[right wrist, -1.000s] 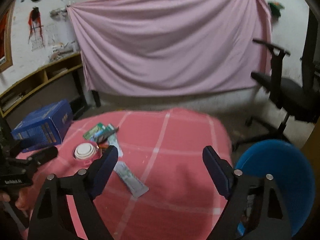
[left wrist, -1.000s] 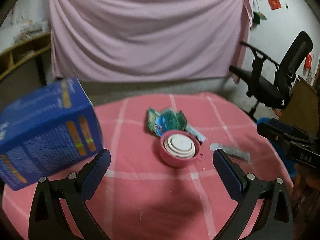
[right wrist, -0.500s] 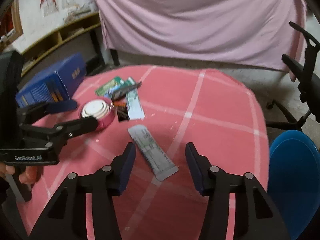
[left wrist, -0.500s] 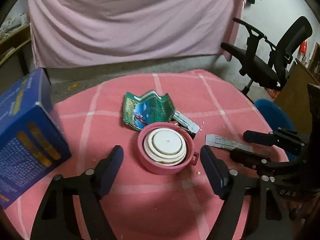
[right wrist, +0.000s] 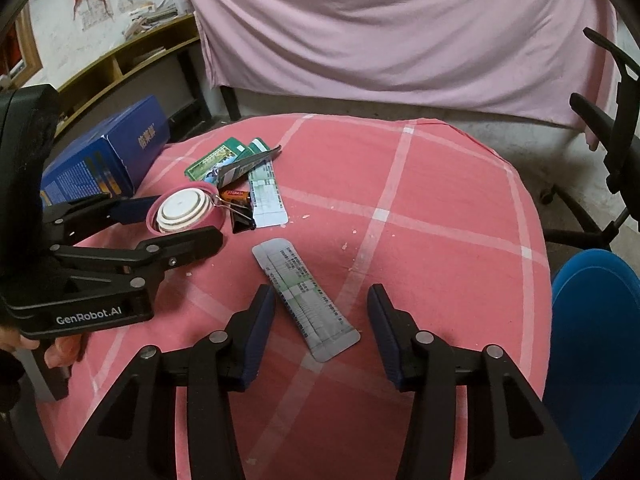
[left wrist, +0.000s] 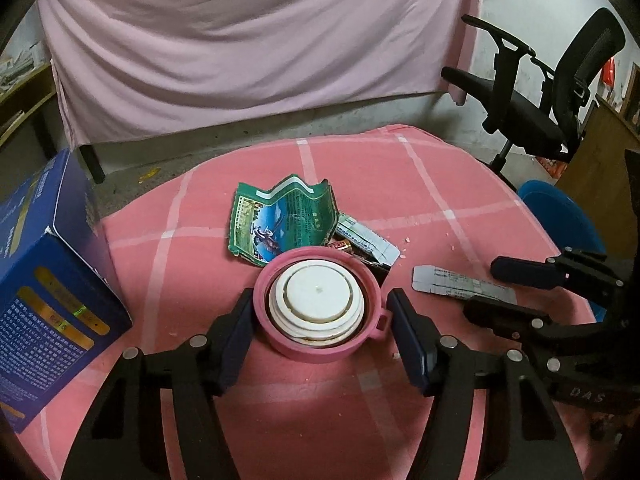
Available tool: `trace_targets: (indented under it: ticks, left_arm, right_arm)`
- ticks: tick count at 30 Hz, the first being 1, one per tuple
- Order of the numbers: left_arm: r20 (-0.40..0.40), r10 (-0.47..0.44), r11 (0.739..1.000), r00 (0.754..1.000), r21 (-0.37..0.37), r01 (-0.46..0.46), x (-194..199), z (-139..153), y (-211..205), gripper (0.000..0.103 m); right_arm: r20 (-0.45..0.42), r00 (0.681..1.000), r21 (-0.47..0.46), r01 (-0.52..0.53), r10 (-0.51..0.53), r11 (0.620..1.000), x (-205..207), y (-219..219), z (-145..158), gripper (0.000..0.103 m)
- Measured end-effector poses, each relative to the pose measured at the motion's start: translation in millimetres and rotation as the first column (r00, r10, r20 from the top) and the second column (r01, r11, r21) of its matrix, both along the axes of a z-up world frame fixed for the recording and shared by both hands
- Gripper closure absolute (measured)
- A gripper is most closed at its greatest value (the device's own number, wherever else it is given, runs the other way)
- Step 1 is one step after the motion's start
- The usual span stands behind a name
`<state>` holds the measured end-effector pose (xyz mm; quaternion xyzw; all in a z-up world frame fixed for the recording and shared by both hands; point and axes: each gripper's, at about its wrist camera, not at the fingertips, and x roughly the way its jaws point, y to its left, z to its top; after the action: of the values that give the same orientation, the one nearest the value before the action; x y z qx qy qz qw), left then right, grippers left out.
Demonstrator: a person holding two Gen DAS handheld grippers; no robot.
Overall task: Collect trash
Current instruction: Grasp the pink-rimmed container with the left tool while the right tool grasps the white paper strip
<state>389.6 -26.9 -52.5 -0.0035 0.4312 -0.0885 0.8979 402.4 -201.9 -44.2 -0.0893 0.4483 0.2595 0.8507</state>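
1. Fingers of the left gripper (left wrist: 320, 334), marked "GenRobot.AI", sit apart around a round pink cup (left wrist: 320, 312).
2. Right gripper (right wrist: 320, 330) fingers spread, flanking a flat grey printed wrapper (right wrist: 306, 300) on the pink checked worktop (right wrist: 440, 208).

cup (left wrist: 320, 304) between left gripper (left wrist: 322, 334) fingers | packet (left wrist: 282, 222) behind cup | box (left wrist: 48, 292) left | strip (right wrist: 306, 302) between right gripper (right wrist: 322, 334) fingers

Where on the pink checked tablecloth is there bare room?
The far right half, between the flat grey wrapper and the blue bin. Crowded at left: pink round lid, green packet, black binder clip, blue box.
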Motion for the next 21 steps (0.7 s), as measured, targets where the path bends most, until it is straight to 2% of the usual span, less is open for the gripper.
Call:
trace_targets:
  ticks: [6, 10, 14, 18, 21]
  left_arm:
    - [0.008, 0.025, 0.999, 1.000, -0.028, -0.025, -14, 2, 3, 0.044]
    - [0.037, 0.044, 0.999, 0.998, -0.033, -0.043, -29, 7, 4, 0.044]
    - [0.115, 0.073, 0.997, 0.991, -0.045, -0.068, -46, 19, 4, 0.044]
    - [0.200, 0.096, 0.995, 0.975, -0.053, -0.087, -62, 31, -2, 0.044]
    - [0.275, 0.114, 0.993, 0.955, -0.064, -0.100, -72, 43, -9, 0.044]
  right_arm:
    - [0.006, 1.000, -0.023, -0.026, 0.026, 0.999, -3, 6, -1, 0.083]
    - [-0.001, 1.000, 0.012, -0.028, 0.028, 1.000, -7, 2, 1, 0.085]
    - [0.018, 1.000, 0.059, -0.010, 0.009, 0.998, -12, -4, 7, 0.086]
    - [0.113, 0.993, 0.131, 0.013, -0.028, 0.991, -21, -18, 23, 0.086]
    - [0.210, 0.976, 0.199, 0.020, -0.062, 0.980, -34, -30, 39, 0.086]
